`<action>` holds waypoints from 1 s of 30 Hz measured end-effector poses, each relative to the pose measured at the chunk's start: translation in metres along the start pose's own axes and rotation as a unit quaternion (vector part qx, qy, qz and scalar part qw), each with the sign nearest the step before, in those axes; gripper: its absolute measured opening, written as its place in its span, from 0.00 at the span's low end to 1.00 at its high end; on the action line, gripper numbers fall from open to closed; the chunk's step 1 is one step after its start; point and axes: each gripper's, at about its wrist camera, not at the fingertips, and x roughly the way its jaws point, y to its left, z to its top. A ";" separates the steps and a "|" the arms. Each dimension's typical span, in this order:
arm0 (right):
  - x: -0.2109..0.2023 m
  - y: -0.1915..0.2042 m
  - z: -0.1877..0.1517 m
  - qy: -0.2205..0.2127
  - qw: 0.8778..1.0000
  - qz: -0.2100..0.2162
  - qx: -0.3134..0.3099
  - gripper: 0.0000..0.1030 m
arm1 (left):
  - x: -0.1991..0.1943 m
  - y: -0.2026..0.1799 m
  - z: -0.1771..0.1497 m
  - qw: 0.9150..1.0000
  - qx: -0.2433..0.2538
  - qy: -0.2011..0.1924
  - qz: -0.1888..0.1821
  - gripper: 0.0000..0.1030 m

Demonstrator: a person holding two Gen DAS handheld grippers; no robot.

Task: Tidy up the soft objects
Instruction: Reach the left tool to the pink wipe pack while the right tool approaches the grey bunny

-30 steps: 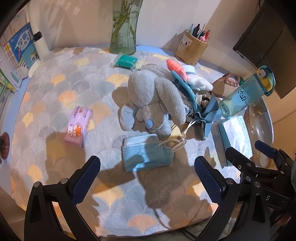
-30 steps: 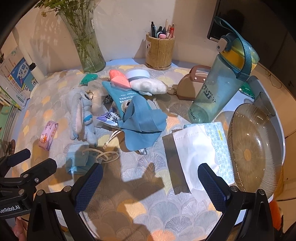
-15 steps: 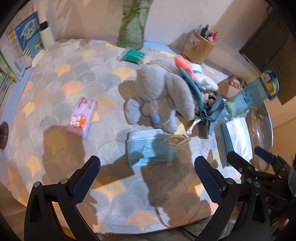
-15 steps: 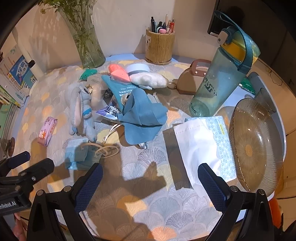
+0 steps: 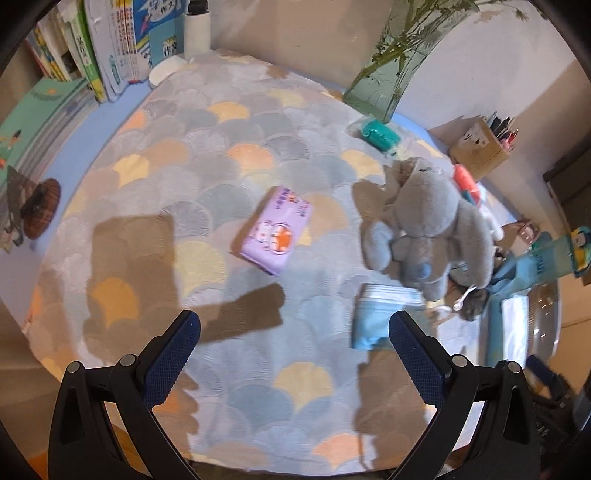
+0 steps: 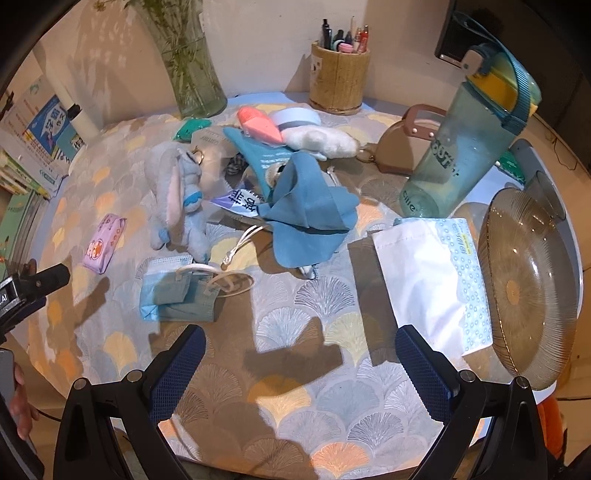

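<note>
A tall translucent teal water bottle with a yellow lid and teal strap [image 6: 461,136] stands at the right of the worktop [image 6: 295,369], which wears a cloth of fan-shaped scales. Just right of the bottle lies a ribbed amber glass plate [image 6: 528,288], with a small clear glass tumbler [image 6: 550,195] behind the plate. Left of the bottle, touching or nearly so, rests a tan half-round case with a brown handle [image 6: 402,147]. Further left, by the wall, a bamboo pen holder full of pens [image 6: 340,77] stands, then a green glass vase holding stems [image 6: 195,70]. Far left of the bottle are upright books [image 5: 110,44] and a white cylinder with a black cap [image 5: 197,26].
</note>
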 end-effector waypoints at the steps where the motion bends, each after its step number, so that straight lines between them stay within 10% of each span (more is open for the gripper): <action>1: 0.001 0.001 0.000 0.001 1.000 0.000 -0.001 1.00 | 0.000 0.000 0.000 1.000 0.006 -0.001 0.005 0.99; 30: 0.013 0.004 0.008 0.021 1.000 -0.004 0.003 1.00 | 0.031 0.011 0.006 0.998 0.004 0.047 0.029 0.99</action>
